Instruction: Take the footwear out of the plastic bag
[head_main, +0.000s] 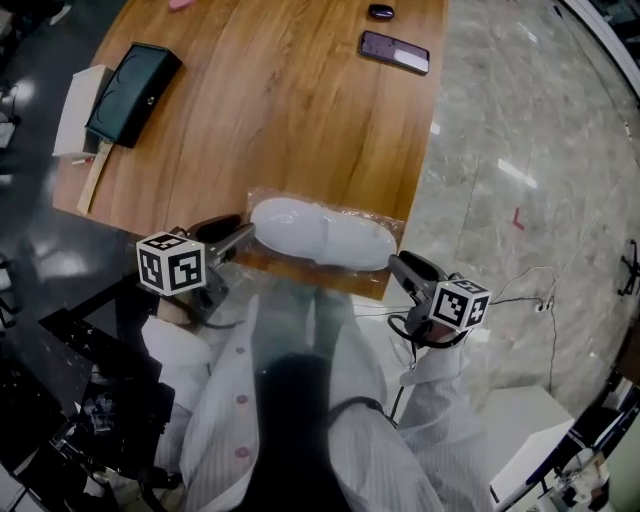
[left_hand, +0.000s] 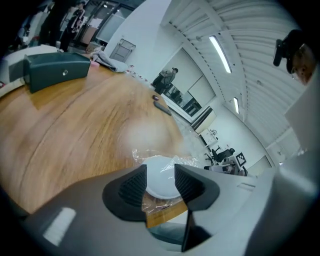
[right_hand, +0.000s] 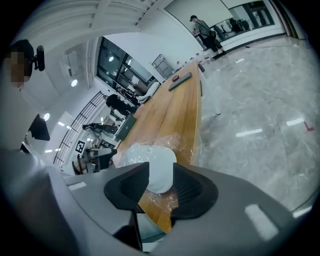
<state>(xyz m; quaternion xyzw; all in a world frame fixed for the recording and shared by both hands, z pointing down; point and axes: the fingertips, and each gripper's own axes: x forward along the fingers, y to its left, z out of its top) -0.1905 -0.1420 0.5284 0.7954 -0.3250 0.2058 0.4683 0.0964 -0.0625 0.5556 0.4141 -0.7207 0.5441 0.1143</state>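
Note:
A pair of white footwear (head_main: 320, 235) lies inside a clear plastic bag (head_main: 388, 228) at the near edge of the wooden table (head_main: 280, 110). My left gripper (head_main: 245, 236) is at the bag's left end and my right gripper (head_main: 396, 262) is at its right end. In the left gripper view the left gripper (left_hand: 160, 170) is open, and the footwear's rounded end (left_hand: 162, 187) shows through the gap, with crinkled bag (left_hand: 187, 160) around it. In the right gripper view the right gripper (right_hand: 161, 172) is open too, framing the other end of the footwear (right_hand: 150, 159). Neither pair of pads presses on anything.
A dark green case (head_main: 133, 92) lies on a white box (head_main: 78, 108) at the table's left edge. A phone (head_main: 395, 52) and a small dark object (head_main: 381, 12) lie at the far right. The marble floor (head_main: 520, 150) is to the right.

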